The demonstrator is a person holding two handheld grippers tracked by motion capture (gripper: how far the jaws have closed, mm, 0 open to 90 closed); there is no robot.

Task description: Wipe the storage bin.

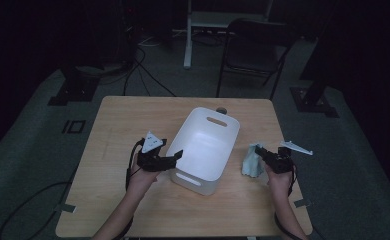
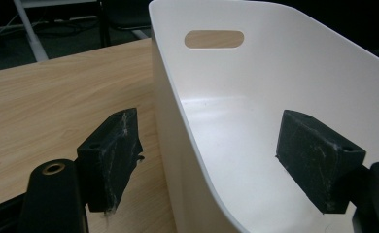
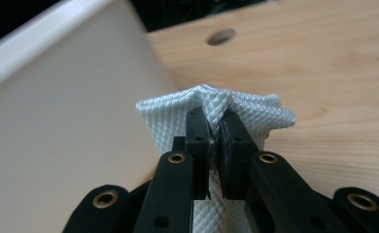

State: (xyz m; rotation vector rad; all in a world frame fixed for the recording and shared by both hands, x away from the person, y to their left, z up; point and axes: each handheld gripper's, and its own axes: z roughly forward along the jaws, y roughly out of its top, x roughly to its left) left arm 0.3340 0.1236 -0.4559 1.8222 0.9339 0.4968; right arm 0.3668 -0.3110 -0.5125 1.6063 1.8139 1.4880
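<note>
Cloth (image 1: 253,161) hangs pinched in right gripper (image 1: 261,152) over table's (image 1: 133,210) right edge, beside white bin (image 1: 188,178).
— And the left?
— Left gripper (image 1: 177,156) straddles the near rim, jaws apart. Lift cloth clear of that wall before releasing.

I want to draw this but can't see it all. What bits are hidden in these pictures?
- Cloth: in the right gripper view its lower part sits behind the right tongs that pinch it.
- Tub: in the left gripper view its near end is cut off by the bottom edge.
- Tub floor: in the high view too dim and small to tell if anything tiny lies inside.
- Room behind the table: too dark.
</note>
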